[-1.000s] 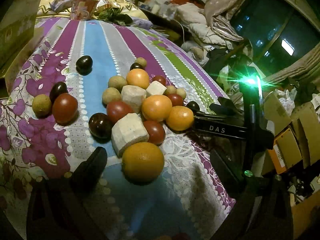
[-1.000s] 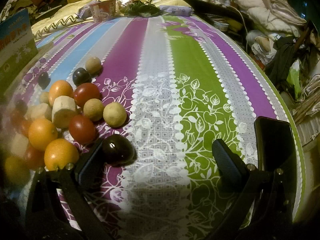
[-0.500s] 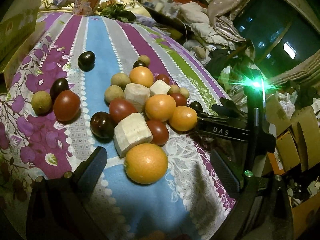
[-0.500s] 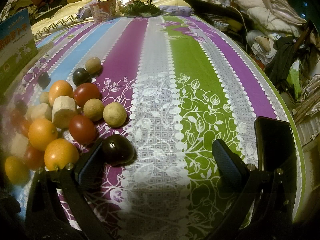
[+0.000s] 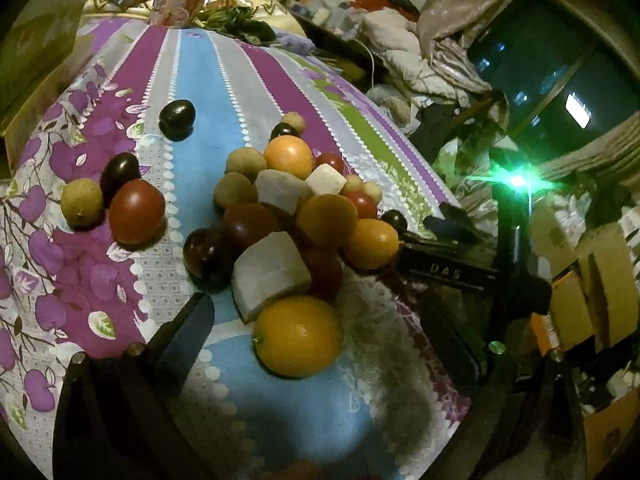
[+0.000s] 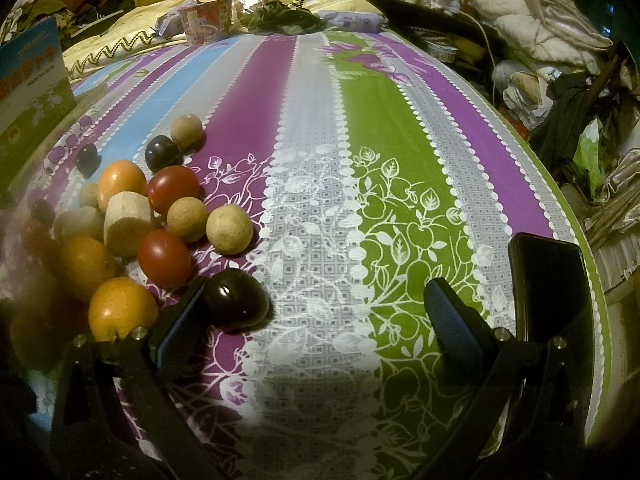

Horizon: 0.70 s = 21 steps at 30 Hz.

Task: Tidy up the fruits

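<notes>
A: What is shown by the left wrist view?

B: The left gripper (image 5: 316, 344) is held wide open, nothing between its fingers. A large orange (image 5: 298, 336) is seen in the gap between them, resting on the striped bedspread (image 5: 200, 92). Just beyond it a pale, blocky cut chunk (image 5: 270, 274) is propped against the pile, its long axis running left to right and its flat cut face turned toward the camera. A glossy dark plum (image 5: 206, 254) lies just left of the chunk.

A: And the right wrist view?

B: The right gripper (image 6: 312, 312) is likewise spread open and empty. A shiny dark plum (image 6: 236, 300) is found touching or just beside the inner face of the left finger; its long axis lies roughly crosswise. Smooth red tomatoes (image 6: 164, 258), rough tan longans (image 6: 229, 229) and a cylindrical pale piece (image 6: 128, 218) are clustered farther left. A black phone (image 6: 550, 288) lies flat outside the right finger.
</notes>
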Motion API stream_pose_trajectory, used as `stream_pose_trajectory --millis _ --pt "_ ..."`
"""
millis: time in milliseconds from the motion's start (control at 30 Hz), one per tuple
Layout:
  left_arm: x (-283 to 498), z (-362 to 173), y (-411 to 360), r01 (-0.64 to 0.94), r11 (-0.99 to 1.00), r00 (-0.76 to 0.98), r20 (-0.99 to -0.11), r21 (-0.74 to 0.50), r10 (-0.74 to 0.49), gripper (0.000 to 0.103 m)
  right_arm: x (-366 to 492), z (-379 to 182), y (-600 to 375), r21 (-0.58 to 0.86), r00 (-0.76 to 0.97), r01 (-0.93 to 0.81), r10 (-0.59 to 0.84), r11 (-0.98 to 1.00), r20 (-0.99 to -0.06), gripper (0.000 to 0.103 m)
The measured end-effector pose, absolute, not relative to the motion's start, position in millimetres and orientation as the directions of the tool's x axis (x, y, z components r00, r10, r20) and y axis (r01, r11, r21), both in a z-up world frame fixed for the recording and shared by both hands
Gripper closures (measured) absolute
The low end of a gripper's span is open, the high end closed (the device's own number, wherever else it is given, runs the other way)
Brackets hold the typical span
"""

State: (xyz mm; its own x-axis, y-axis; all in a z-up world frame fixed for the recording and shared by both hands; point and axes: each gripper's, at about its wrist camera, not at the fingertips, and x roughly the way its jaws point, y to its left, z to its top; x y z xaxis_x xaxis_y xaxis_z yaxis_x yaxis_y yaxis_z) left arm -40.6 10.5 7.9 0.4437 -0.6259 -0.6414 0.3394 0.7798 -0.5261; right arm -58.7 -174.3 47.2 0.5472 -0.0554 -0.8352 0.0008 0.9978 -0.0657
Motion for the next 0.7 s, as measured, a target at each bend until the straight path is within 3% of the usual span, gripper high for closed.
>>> stream_pose_trajectory --millis 367,433,500,700 --pt "-41.1 10.0 -6.6 0.351 0.838 0.448 -0.711 -0.418 -0.542 0.000 -58.3 46.4 -173.3 -0.066 0.548 0.002 -0.056 0.998 -0.835 0.000" --pt "-40.8 13.2 -15.1 0.346 0.869 0.448 -0.752 -0.353 -0.483 0.000 -58.6 46.2 -173.9 -0.066 0.548 0.002 -0.056 0.998 -0.835 0.000" --pt "-44.0 19.2 -20.2 0.272 0.934 0.501 -0.795 -0.231 -0.343 0.000 -58.1 46.0 -172.9 -0.066 0.548 0.002 -0.056 0.998 -0.835 0.000" --pt "-70.3 55.9 -0.6 -0.029 0.994 0.635 -0.770 -0.109 -0.066 0.000 -58.0 45.5 -172.6 -0.067 0.549 0.004 -0.058 0.998 -0.834 0.000"
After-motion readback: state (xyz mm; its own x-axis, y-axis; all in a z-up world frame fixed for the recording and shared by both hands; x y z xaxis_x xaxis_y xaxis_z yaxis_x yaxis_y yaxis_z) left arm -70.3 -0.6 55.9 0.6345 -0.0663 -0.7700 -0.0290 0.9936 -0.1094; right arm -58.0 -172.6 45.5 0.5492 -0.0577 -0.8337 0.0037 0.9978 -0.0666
